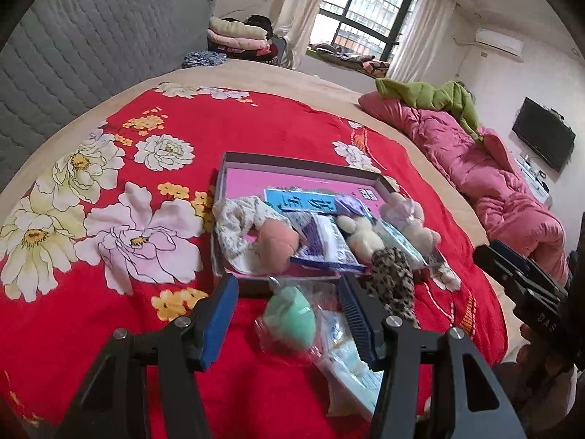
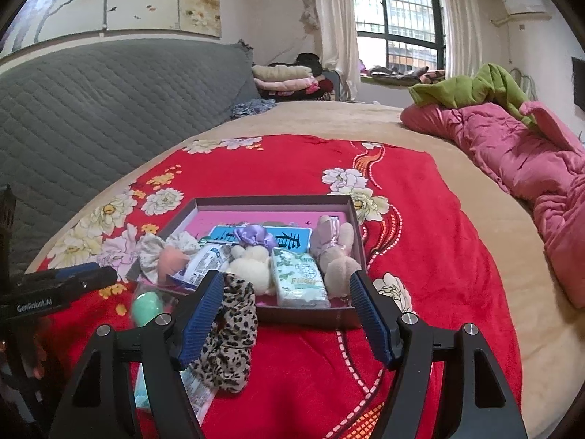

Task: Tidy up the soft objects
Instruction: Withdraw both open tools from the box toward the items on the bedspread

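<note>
Red floral blanket point(image 2: 299, 168) is lying under everything you are working over. Ahead of your right gripper point(image 2: 287, 314) a shallow box point(image 2: 270, 201) is sitting, holding a purple scrunchie point(image 2: 252, 236), a cream plush point(image 2: 252, 267), a tissue pack point(image 2: 299, 278), a beige plush point(image 2: 336, 256) and a peach sponge point(image 2: 172, 259). A leopard-print cloth point(image 2: 230, 336) is draping over the box's near wall, just inside your right gripper's left finger, possibly brushing its pad; I cannot tell.

Between the fingers of your left gripper point(image 1: 289, 314) a mint sponge in clear wrap point(image 1: 290, 316) is lying on the blanket, with a pale packet point(image 1: 351, 373) just beside the right finger.

You are holding both grippers tilted downward toward the box. The left one is standing wide with nothing clamped; the right one's jaws are spread wide, gripping nothing.

Beyond the box the blanket is running bare to a beige sheet point(image 2: 329, 117); a pink quilt point(image 2: 512, 146) is bounding your right.
</note>
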`<move>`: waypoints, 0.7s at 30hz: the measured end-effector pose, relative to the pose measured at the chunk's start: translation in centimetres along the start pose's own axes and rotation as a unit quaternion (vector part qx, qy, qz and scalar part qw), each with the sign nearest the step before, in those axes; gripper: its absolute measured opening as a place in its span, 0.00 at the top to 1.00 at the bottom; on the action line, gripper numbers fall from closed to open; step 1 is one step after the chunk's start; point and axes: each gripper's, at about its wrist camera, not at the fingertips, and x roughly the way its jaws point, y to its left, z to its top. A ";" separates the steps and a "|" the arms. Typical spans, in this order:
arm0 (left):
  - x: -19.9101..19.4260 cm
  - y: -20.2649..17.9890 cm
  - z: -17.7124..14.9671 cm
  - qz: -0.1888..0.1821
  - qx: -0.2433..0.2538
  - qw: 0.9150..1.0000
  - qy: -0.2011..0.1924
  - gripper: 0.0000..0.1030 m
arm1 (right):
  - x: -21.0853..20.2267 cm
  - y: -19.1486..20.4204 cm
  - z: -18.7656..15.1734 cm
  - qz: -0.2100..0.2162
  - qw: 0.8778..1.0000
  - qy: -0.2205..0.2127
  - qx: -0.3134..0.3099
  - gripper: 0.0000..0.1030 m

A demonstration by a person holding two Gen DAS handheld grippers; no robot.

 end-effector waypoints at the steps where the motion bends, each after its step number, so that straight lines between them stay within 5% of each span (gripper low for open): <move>1: -0.2 -0.4 -0.2 -0.002 0.003 1.000 0.001 0.45 | -0.2 0.1 0.0 0.001 1.000 0.000 -0.002 0.29; 21: -0.9 -5.6 -4.4 -0.022 0.031 0.997 0.072 0.45 | -2.8 1.0 -1.6 0.025 1.000 0.005 -0.012 0.29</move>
